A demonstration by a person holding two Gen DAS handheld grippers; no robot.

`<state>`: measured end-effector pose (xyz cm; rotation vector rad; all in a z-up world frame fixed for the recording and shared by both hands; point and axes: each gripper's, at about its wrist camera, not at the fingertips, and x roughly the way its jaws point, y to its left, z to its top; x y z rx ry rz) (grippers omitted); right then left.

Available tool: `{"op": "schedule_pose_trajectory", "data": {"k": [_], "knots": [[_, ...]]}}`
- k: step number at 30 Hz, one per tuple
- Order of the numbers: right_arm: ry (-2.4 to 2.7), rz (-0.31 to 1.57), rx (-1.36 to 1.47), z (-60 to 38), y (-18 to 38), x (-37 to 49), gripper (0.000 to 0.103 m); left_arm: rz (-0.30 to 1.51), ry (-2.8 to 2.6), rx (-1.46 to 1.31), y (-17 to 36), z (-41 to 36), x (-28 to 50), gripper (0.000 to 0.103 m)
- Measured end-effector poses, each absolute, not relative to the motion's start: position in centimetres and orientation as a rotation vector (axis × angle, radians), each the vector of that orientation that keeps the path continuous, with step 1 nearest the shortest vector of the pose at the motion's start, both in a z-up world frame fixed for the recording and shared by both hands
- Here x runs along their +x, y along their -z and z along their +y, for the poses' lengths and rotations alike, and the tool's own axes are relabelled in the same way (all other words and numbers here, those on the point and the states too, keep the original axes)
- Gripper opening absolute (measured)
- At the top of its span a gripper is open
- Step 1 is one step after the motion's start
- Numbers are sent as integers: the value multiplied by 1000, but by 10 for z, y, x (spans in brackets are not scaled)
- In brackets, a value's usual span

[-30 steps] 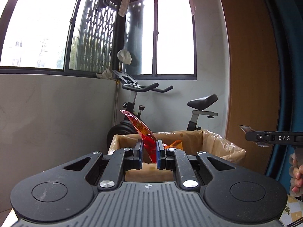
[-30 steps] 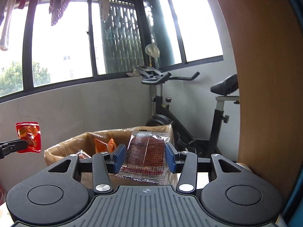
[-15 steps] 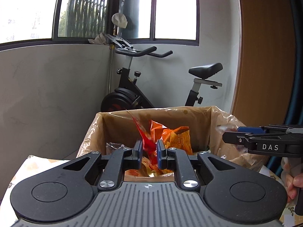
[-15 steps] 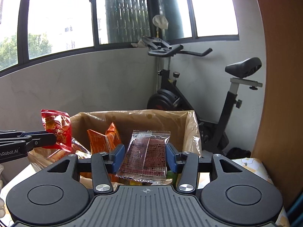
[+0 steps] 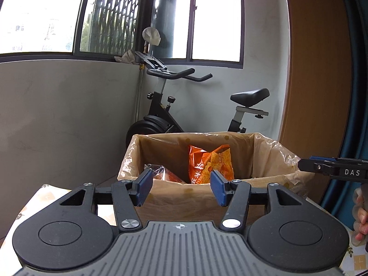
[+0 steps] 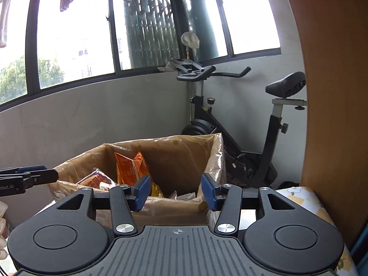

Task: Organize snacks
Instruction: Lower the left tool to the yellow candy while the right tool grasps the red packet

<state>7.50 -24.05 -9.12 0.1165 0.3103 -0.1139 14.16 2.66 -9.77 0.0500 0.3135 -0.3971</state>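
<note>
The left claw is spreading, its blue pads well apart with nothing between them; through the gap shows the near wall of the cardboard box. The right claw also stands parted and empty, its pads clear of everything, poised just short of the box's near rim. Each claw shows in the other's view as a black arm from the side: the right one bears the letters "DAS", the left one the partial word "obot.AI".

The box, lined with a clear plastic bag, sits at the far end of the counter, which has a yellow flowered cover. Inside it, an orange snack bag with white Chinese characters stands upright toward the far wall. A reddish-brown packet lies lower on the left, and small wrappers rest at the bottom, their print too small to read.

A person's fingers show at the right edge of the left-wrist view. An exercise bike stands beyond the box, under the windows.
</note>
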Motion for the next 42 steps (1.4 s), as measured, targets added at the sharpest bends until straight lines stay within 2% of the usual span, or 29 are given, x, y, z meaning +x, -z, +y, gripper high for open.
{"op": "schedule_pose_trajectory", "data": {"k": [8, 15, 23, 25, 32, 35, 36, 37, 40, 42], "knots": [[125, 351, 93, -251, 115, 34, 46, 350, 409, 16, 123, 40, 116, 58], [98, 541, 55, -241, 181, 36, 51, 476, 393, -23, 175, 45, 110, 58], [-39, 735, -34, -206, 248, 57, 67, 543, 403, -26, 202, 44, 117, 57], [-63, 755, -69, -200, 256, 63, 74, 550, 411, -23, 206, 42, 118, 57], [-104, 796, -156, -186, 272, 81, 85, 565, 426, 2, 219, 35, 120, 57], [-122, 805, -113, -192, 273, 85, 82, 577, 432, 3, 223, 31, 121, 57], [-122, 798, -114, -193, 273, 84, 72, 579, 435, 5, 224, 29, 121, 57], [-123, 797, -112, -195, 272, 83, 66, 580, 439, 7, 224, 28, 121, 57], [-135, 802, -92, -202, 267, 75, 55, 588, 458, 8, 226, 25, 123, 57], [-139, 800, -69, -208, 264, 68, 53, 592, 475, 8, 229, 20, 124, 57]]}}
